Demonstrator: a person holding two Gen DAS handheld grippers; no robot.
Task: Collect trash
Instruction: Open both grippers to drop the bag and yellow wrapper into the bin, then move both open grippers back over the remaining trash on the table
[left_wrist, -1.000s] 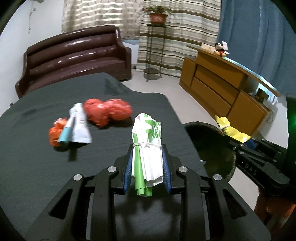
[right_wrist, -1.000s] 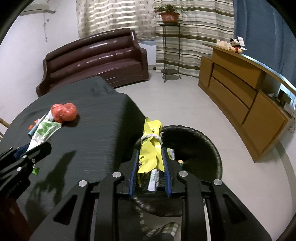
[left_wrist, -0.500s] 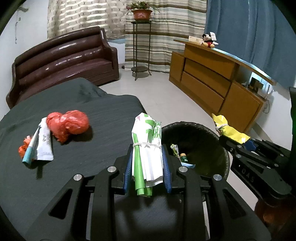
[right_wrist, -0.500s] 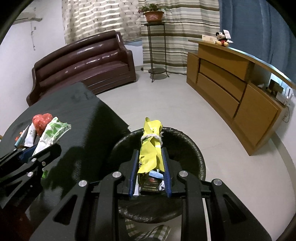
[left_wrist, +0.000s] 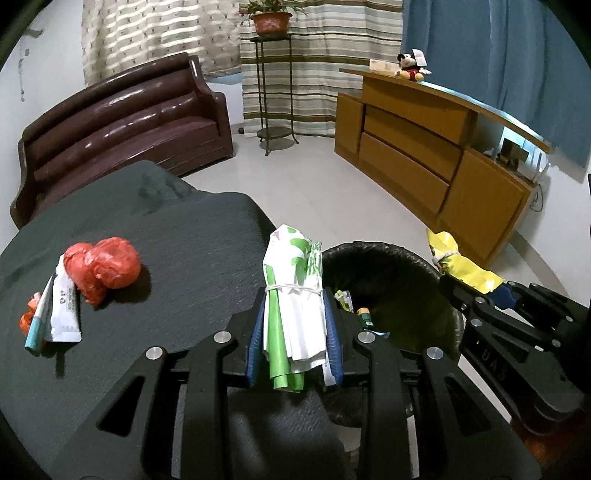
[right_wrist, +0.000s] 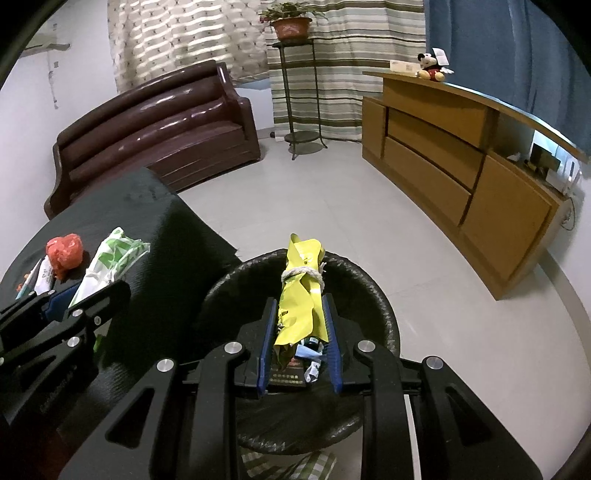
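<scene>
My left gripper (left_wrist: 293, 301) is shut on a white-and-green wrapper bundle (left_wrist: 291, 266) tied with a rubber band, held over the dark table's (left_wrist: 184, 240) right edge beside the black bin (left_wrist: 399, 251). My right gripper (right_wrist: 299, 306) is shut on a yellow wrapper (right_wrist: 301, 269) bound with string, directly above the bin's (right_wrist: 369, 288) opening. Several scraps lie inside the bin. On the table lie a crumpled red bag (left_wrist: 103, 266), a white tube (left_wrist: 64, 306) and a small orange scrap (left_wrist: 27, 321).
A brown sofa (left_wrist: 122, 122) stands behind the table. A metal plant stand (left_wrist: 273, 92) is at the back, with a wooden cabinet (left_wrist: 424, 147) along the right. Pale tiled floor (right_wrist: 351, 206) lies beyond the bin, and a checked cloth (right_wrist: 288, 461) under it.
Both grippers have moved right with their wrappers still held. The bin now sits closer under them, and the red bag and tube have slid left in view.
</scene>
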